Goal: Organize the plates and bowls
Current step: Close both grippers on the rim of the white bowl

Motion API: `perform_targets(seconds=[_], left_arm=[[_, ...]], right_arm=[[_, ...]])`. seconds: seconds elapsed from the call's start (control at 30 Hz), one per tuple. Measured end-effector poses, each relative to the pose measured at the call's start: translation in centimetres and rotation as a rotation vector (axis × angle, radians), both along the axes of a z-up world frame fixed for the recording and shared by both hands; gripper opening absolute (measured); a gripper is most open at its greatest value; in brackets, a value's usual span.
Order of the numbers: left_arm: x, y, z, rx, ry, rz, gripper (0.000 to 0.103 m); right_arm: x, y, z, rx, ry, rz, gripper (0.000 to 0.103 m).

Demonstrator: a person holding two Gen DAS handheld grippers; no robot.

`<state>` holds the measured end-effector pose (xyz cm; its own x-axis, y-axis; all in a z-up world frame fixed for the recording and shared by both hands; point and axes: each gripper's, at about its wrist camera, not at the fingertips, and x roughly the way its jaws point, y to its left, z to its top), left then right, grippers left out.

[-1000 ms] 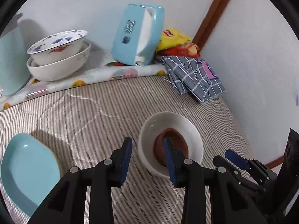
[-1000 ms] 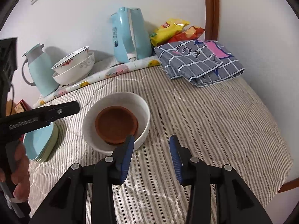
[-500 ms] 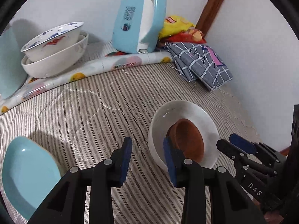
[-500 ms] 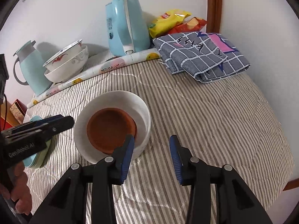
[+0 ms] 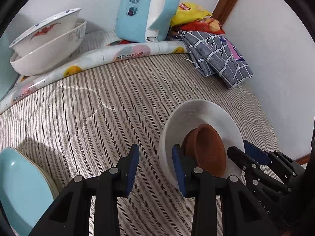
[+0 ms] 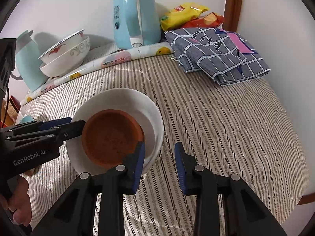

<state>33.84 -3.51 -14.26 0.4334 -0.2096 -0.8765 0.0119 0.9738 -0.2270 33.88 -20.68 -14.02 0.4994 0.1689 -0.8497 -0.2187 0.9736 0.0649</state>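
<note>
A white bowl [image 5: 196, 114] [image 6: 122, 98] sits on the striped cloth with a brown clay saucer [image 5: 208, 149] [image 6: 110, 137] leaning inside it. My left gripper [image 5: 155, 163] is open and straddles the bowl's left rim, one finger inside and one outside. From the opposite side my right gripper [image 6: 159, 157] straddles the other rim. Its jaws are closing, but the outer pad still stands clear of the bowl. Two patterned bowls [image 5: 47, 45] [image 6: 67, 57] are stacked at the back left. Light blue plates [image 5: 19, 186] lie at the near left.
A blue kettle [image 6: 135, 15], snack bags [image 6: 189, 15] and a folded checked cloth [image 6: 220, 55] line the back wall. A pale blue thermos [image 6: 27, 59] stands at the far left. A person's hand [image 6: 17, 206] holds the left gripper. Bare striped cloth [image 6: 226, 127] lies right of the bowl.
Both grippers have come down and closed in on the white bowl from either side, so it looks larger. The right jaws have narrowed a little.
</note>
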Motion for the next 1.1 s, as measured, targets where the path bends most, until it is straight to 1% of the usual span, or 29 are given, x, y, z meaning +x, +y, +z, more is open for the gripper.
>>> perform_targets(seconds=[0.07, 0.17, 0.23, 0.37, 0.47, 0.6, 0.77, 0.83, 0.97, 1.0, 1.1], left_arm=[[0.2, 0.0, -0.1, 0.004, -0.007, -0.002, 0.033], [0.3, -0.1, 0.0, 0.020, -0.024, 0.004, 0.033], [0.4, 0.0, -0.1, 0.010, -0.022, 0.007, 0.033], [0.6, 0.3, -0.5, 0.000, -0.007, 0.019, 0.033], [0.7, 0.5, -0.7, -0.018, -0.008, 0.021, 0.033], [0.9, 0.2, -0.8, -0.018, 0.002, 0.008, 0.033], [1.1, -0.3, -1.6, -0.025, 0.013, -0.010, 0.032], [1.1, -0.6, -1.8, -0.015, 0.015, -0.021, 0.030], [1.0, -1.2, -1.8, 0.026, -0.019, -0.029, 0.027], [0.9, -1.4, -1.8, 0.035, -0.030, -0.034, 0.026], [1.0, -1.5, -1.7, 0.049, -0.042, -0.036, 0.025]], right_arm=[[0.2, 0.1, 0.0, 0.000, 0.008, 0.000, 0.025], [0.6, 0.5, 0.0, -0.031, 0.012, -0.007, 0.024], [0.9, 0.6, -0.1, -0.031, 0.020, -0.014, 0.022], [1.5, 0.7, -0.6, -0.026, 0.043, -0.033, 0.021], [1.8, 0.7, -0.8, -0.004, 0.057, -0.035, 0.015], [2.0, 1.0, -1.1, -0.019, 0.062, -0.037, 0.014], [2.1, 1.1, -1.4, -0.026, 0.049, -0.039, 0.013], [2.3, 0.9, -1.4, -0.015, 0.052, -0.039, 0.013], [2.6, 0.4, -1.5, 0.023, 0.071, -0.048, 0.013], [2.6, 0.4, -1.6, 0.024, 0.071, -0.047, 0.013], [2.7, 0.4, -1.6, 0.021, 0.074, -0.054, 0.014]])
